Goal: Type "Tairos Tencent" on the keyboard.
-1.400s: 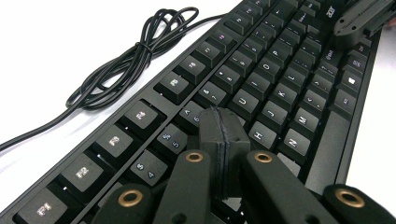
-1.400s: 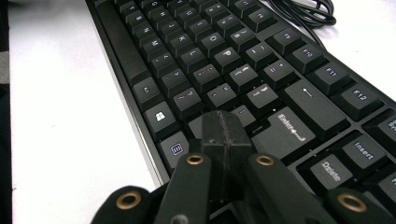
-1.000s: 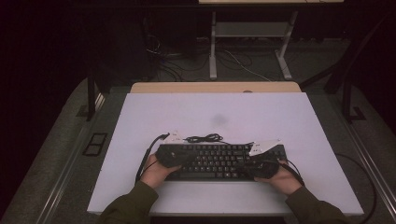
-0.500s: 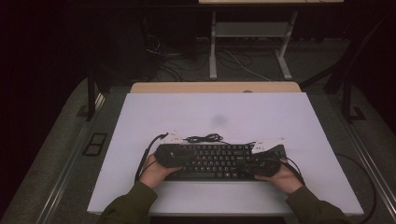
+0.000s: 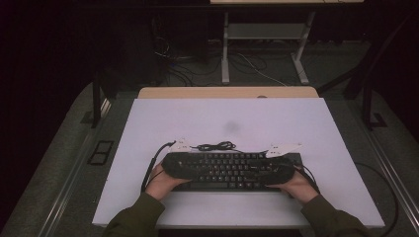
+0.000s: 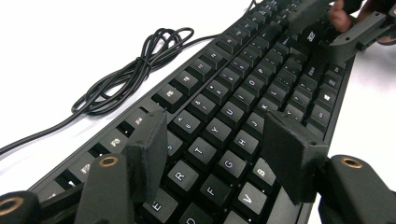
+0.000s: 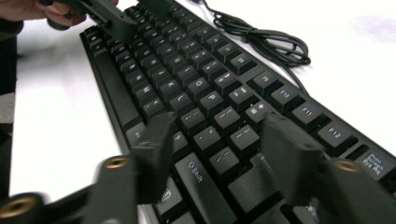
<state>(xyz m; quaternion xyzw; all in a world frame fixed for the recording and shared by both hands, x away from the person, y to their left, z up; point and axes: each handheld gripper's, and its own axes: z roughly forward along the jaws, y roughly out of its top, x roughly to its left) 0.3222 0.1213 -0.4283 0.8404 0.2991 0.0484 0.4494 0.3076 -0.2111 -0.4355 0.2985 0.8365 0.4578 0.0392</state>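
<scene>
White desk [image 5: 316, 123] carries black keyboard [image 5: 232, 168] w/ coiled cable [image 5: 215, 146]. Left claw [image 6: 212, 154] & right claw [image 7: 217, 158] both just spread, hovering over keys, pinching nothing.

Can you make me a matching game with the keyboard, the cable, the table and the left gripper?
Things:
1. keyboard
2. cable
3. table
4. left gripper

Descriptions:
A. white and flat, with everything resting on it
B. black, coiled in a loose bundle behind the keys
C. jaws apart over the letter keys, having just been opening
D. black, lying flat between the two hands

Pairs: 1-D, 2-B, 3-A, 4-C
</scene>
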